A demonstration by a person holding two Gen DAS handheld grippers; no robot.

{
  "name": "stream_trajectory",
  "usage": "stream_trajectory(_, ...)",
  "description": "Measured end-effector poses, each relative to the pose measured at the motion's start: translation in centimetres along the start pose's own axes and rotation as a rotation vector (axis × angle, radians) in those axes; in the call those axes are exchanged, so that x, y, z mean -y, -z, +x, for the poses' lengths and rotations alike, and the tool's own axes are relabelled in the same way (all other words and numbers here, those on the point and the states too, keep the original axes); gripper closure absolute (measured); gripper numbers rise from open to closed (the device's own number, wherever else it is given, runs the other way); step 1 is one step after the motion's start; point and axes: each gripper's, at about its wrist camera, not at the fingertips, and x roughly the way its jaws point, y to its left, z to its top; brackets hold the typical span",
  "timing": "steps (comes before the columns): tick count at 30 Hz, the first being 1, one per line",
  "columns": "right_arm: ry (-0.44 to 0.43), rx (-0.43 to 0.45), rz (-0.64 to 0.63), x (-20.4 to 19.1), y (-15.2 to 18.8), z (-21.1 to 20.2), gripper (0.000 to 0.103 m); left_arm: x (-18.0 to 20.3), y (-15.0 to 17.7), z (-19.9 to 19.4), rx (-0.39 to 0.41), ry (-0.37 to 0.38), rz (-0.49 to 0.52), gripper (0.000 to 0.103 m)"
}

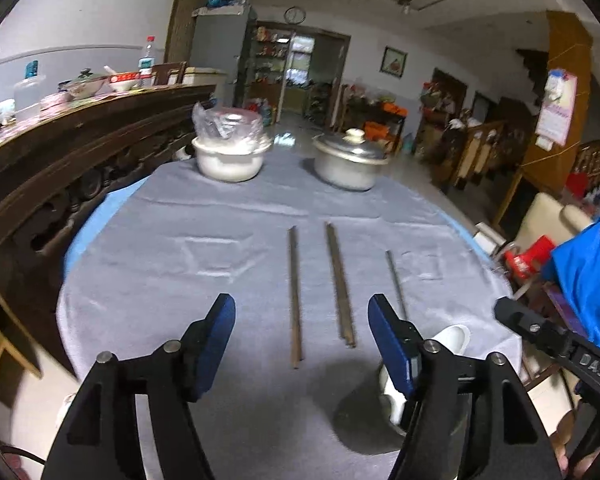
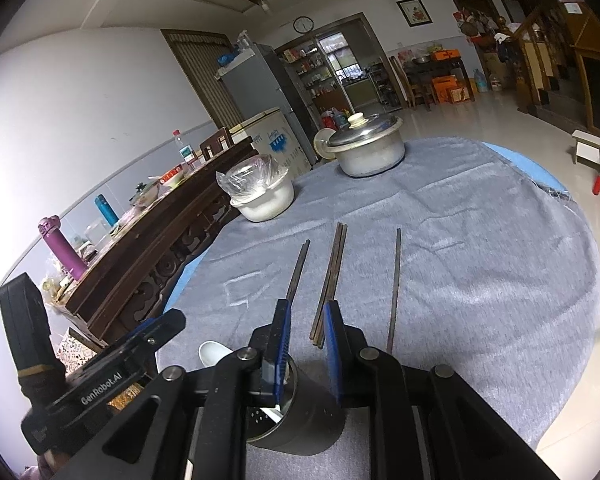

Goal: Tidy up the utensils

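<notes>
Straddling the metal holder (image 2: 296, 412) at the table's (image 2: 480, 280) near edge, the right claw (image 2: 306, 344), half-open and apparently empty, should clamp squarely; chopsticks (image 2: 330, 280) lie just beyond the holder.

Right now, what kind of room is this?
Probably a home dining room: a cloth-covered round table with a lidded metal pot and chopsticks on it, and a fridge behind.

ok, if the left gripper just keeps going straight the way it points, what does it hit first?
Probably the chopsticks: the left gripper is open, and the single stick and the pair lie on the cloth between its fingers. How high it is above them is unclear; if it clears them, the pots come next.
</notes>
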Motion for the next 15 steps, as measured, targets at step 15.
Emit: stream_trajectory(15, 0.009, -0.017, 0.022, 0.5, 0.3, 0.7, 0.072, -1.7, -0.3, 0.3, -0.023, -0.085, 0.034, 0.032)
